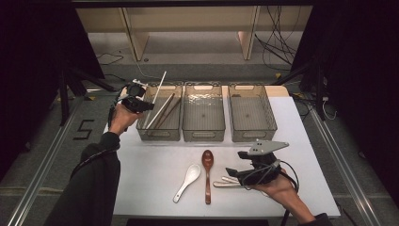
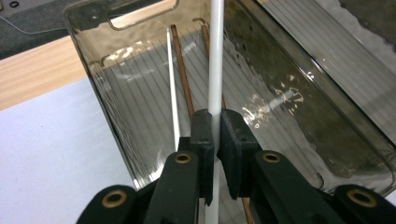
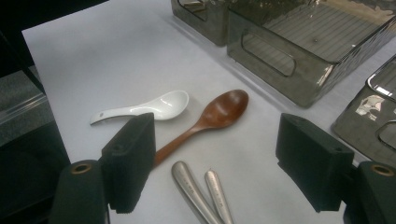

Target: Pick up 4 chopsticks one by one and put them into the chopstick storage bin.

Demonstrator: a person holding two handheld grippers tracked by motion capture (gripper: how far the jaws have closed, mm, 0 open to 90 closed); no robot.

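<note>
My left gripper is at the left bin's near-left corner, shut on a white chopstick that slants up and away over the bin. In the left gripper view the pads clamp this chopstick above the bin floor, where two brown chopsticks and another white chopstick lie. My right gripper rests low at the table's front right, jaws wide open with nothing between them. Before it lie a white ceramic spoon, a wooden spoon and two metal handles.
Three smoky clear bins stand in a row at the back of the white table; the middle bin and the right bin hold nothing. The spoons lie near the front edge. Shelving and cables are beyond the table.
</note>
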